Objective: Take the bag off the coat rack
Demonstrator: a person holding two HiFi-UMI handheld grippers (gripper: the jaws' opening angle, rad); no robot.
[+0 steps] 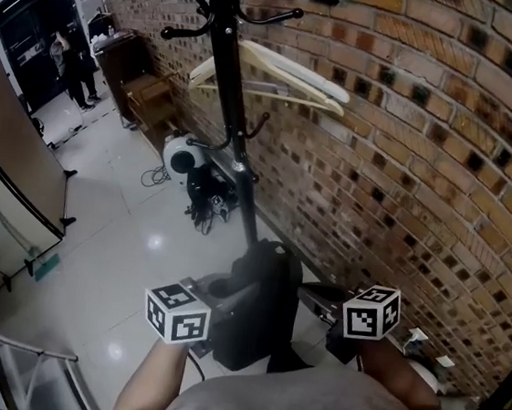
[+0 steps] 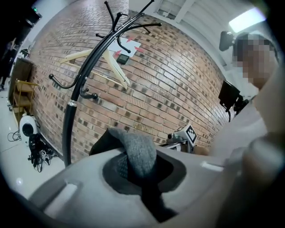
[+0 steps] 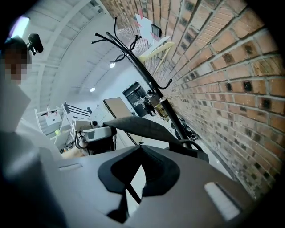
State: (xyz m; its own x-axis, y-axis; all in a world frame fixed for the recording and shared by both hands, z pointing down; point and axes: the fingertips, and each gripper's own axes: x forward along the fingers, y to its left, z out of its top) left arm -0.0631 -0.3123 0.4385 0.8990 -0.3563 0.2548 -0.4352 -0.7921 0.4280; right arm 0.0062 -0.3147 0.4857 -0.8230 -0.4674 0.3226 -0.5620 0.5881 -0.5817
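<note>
Dark bag held low between both tools, clear of the coat rack hooks.
Head view: the bag is seen above the floor, just in front of the rack's pole and near the brick wall, with the left tool at its top left and the right tool at its right. Left gripper view: the jaws are closed on a grey strap of the bag. Right gripper view: the jaws are seen slightly apart, and a thin cord crosses the gap, seemingly not pinched.
</note>
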